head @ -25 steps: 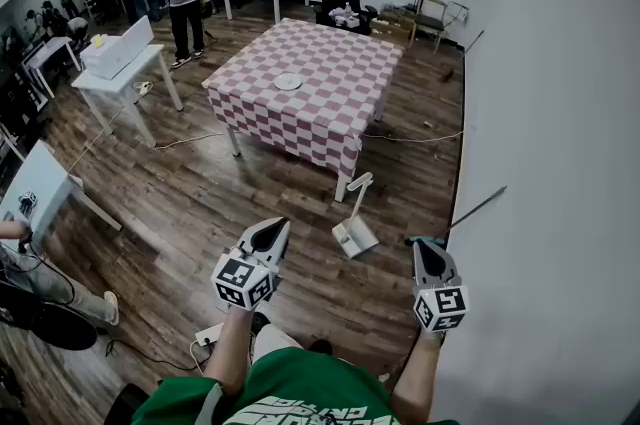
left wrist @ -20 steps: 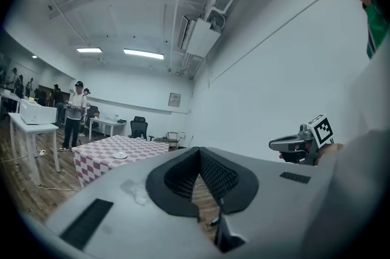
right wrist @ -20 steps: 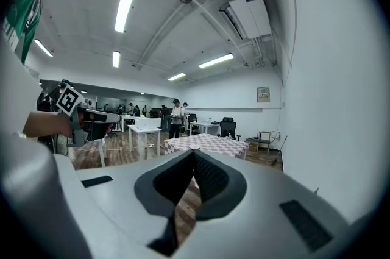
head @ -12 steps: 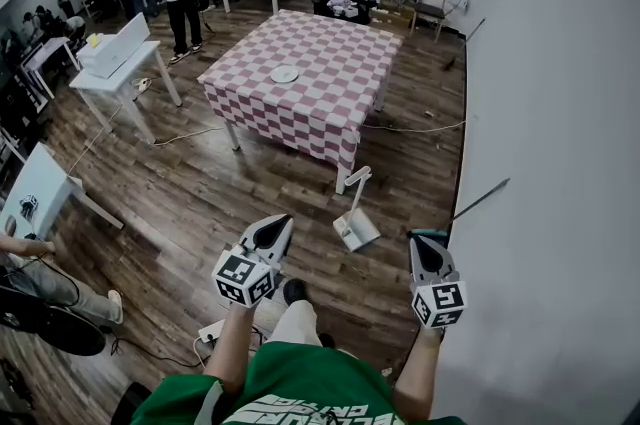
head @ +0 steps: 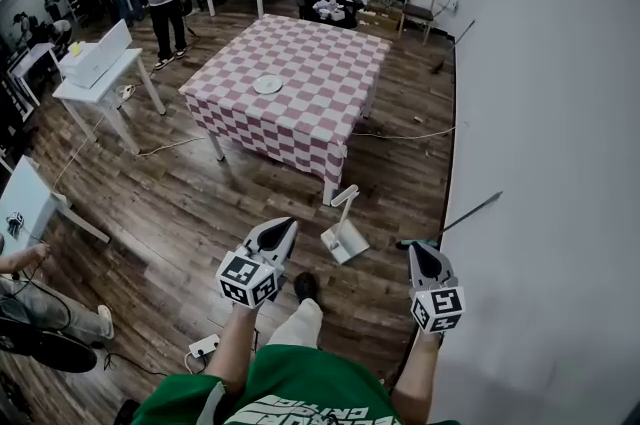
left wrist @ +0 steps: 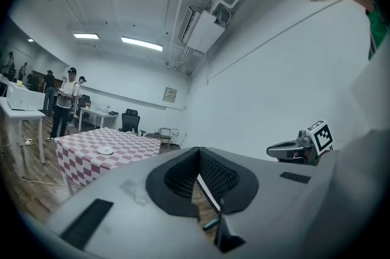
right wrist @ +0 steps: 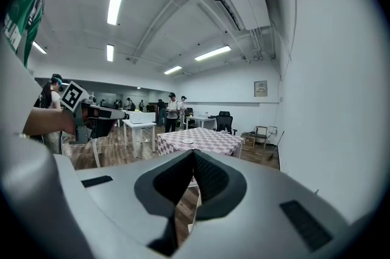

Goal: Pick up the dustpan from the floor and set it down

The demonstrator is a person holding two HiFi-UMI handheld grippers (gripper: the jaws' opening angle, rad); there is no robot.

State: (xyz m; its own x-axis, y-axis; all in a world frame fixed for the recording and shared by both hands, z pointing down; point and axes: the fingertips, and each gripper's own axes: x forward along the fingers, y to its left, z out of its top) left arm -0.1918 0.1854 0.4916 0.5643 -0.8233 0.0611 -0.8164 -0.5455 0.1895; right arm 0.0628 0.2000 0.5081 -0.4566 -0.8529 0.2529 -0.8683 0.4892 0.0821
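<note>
Spreading across the room, the floor (head: 190, 203) is dark wood plank, bounded on the right by a smooth white wall (head: 540, 163). A square table (head: 300, 83) wears a pink-and-white checked cloth, with a small round plate (head: 267, 85) near its middle. The dustpan (head: 345, 241), white with an upright handle, sits on the floor just off the table's near corner, ahead of the two grippers and apart from both. The left gripper (head: 283, 226) and right gripper (head: 420, 251) are grey shells with black ribbed pads, and each has its jaws together on nothing. The head view shows the dustpan whole. The gripper views add a pale ceiling with strip lights. White desks and standing people fill the far end.
</note>
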